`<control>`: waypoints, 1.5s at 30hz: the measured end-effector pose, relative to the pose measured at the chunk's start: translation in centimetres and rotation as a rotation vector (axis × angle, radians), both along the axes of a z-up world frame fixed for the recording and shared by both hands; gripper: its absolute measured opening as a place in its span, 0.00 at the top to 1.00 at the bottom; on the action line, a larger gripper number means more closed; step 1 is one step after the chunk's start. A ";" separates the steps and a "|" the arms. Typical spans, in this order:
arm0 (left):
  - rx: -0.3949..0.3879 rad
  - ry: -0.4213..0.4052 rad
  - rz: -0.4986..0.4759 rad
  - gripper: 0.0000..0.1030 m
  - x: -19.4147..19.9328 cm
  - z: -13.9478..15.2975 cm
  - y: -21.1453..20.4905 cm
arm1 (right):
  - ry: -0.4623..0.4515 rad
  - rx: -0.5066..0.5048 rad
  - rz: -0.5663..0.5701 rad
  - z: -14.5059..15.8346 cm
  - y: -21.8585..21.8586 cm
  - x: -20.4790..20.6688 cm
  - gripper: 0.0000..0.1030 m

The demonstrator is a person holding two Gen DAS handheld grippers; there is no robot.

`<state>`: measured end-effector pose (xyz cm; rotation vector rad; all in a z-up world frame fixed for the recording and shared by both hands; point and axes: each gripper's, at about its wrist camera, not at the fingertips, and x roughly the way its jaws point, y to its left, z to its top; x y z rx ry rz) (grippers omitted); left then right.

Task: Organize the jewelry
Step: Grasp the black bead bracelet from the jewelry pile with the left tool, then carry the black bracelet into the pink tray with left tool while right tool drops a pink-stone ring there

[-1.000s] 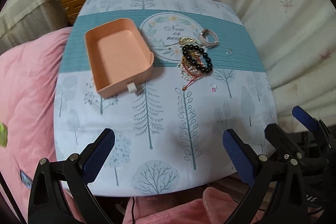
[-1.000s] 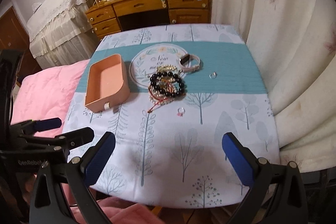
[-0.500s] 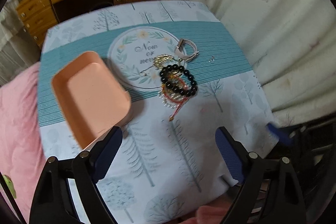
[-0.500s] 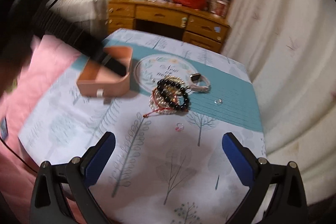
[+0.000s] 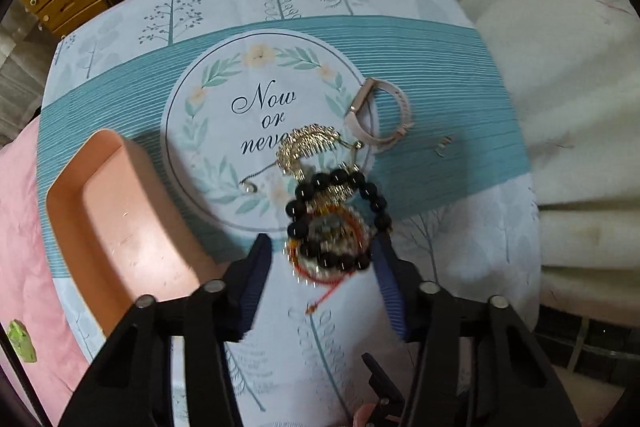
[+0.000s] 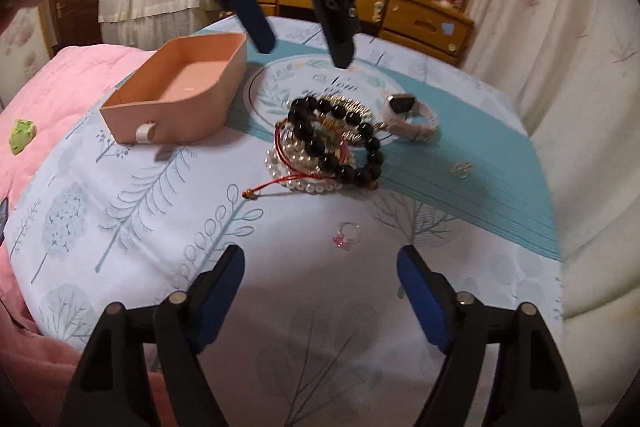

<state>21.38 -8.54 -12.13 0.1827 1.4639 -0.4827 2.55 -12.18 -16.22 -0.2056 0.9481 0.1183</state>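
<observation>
A pile of bracelets lies on the tree-print cloth: a black bead bracelet point(image 5: 298, 193) point(image 6: 308, 135), a pearl one point(image 6: 296, 181) and a red cord point(image 6: 268, 185), beside a gold piece point(image 5: 308, 143). My left gripper point(image 5: 322, 269) point(image 6: 304, 51) hovers above the pile, apart from it, jaws closing with nothing pressed. A pale pink watch point(image 5: 386, 115) point(image 6: 408, 115) and a small clear ring point(image 5: 444, 145) point(image 6: 460, 169) lie to the right. The pink tray point(image 5: 120, 227) point(image 6: 180, 87) stands left, holding nothing. My right gripper point(image 6: 320, 275) is low over the cloth, jaws closing, with a pink ring point(image 6: 346, 235) just ahead.
A wooden desk with drawers point(image 6: 420, 19) stands behind the table. Cream curtains point(image 5: 560, 47) hang along the right side. A pink quilt point(image 6: 52, 83) with a small green object point(image 6: 20, 135) lies at the left.
My left gripper moved forward and down over the bracelet pile and its jaws narrowed. My right gripper sank towards the cloth, rolled, and narrowed too; the left gripper now shows in its view.
</observation>
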 end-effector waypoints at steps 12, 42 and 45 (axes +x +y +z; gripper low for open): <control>0.059 0.128 0.090 0.55 2.3 -5.8 -0.2 | 0.030 0.081 0.038 -2.3 -1.9 2.1 0.46; -0.191 0.073 0.051 0.88 0.8 3.2 0.2 | 0.075 0.167 -0.036 -1.6 -4.0 3.7 0.81; -0.204 0.033 0.021 0.88 0.5 5.8 0.7 | 0.068 0.165 -0.024 -0.7 -3.3 3.5 0.81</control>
